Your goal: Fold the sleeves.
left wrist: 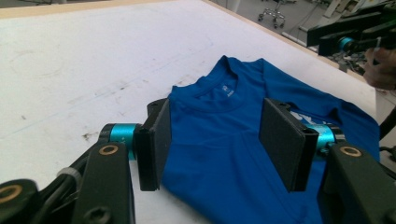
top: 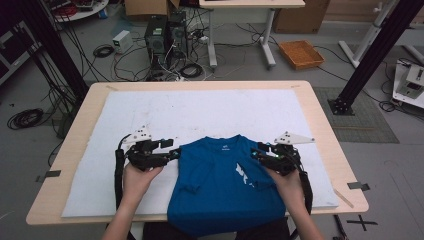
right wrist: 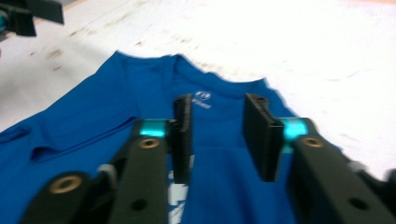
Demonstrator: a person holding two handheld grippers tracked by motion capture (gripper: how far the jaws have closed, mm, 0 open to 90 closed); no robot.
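Blue shirt (top: 222,182) flat on white mat (top: 200,112) atop counter (top: 320,115). Left hand-held gripper (top: 175,151) beside shirt's shoulder, wide open, holding nothing. Right hand-held gripper (top: 257,151) above shirt's other shoulder, half open, empty.

Even, bright indoor light; the right gripper view is motion-blurred with white glare.

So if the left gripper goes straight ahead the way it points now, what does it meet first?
Most likely the blue T-shirt: the open left gripper points across its chest toward the collar. Its height above the cloth is unclear.
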